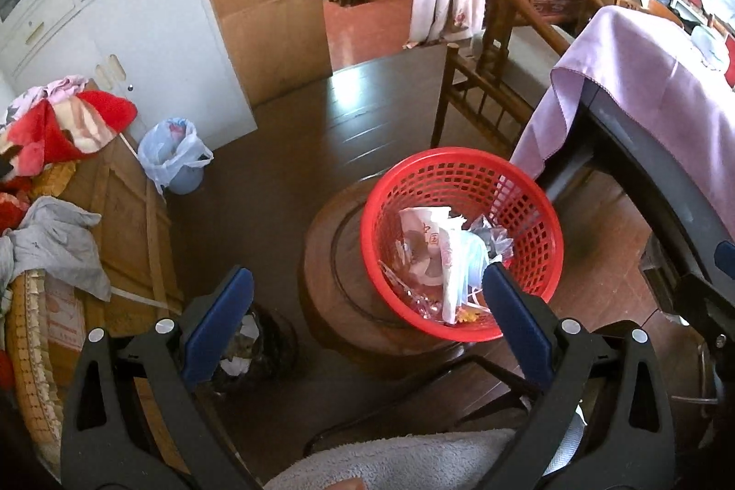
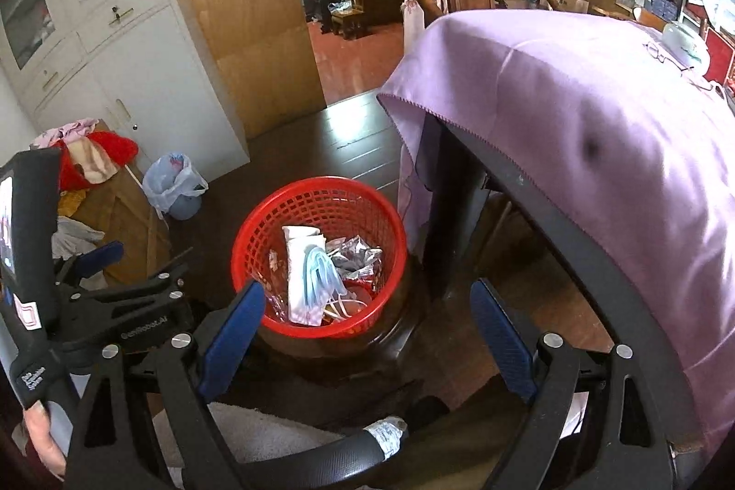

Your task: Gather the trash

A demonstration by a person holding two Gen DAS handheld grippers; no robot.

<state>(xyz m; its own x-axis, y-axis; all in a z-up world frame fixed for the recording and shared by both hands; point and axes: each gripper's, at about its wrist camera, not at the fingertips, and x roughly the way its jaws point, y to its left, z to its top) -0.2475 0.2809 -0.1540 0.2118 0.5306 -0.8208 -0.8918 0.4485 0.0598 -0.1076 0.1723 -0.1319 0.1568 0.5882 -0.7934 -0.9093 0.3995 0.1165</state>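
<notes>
We see a red plastic basket with lattice walls, standing upright on a round dark wooden stool. It sits just ahead of the right tool, whose wide-spread blue pads frame its near rim without touching it. Inside lies the trash: a white printed paper wrapper leaning upright, a pale blue face mask with white ear loops draped against it, and crumpled silver foil to their right. From the left tool the basket lies ahead and to the right, its rim behind the right pad.
</notes>
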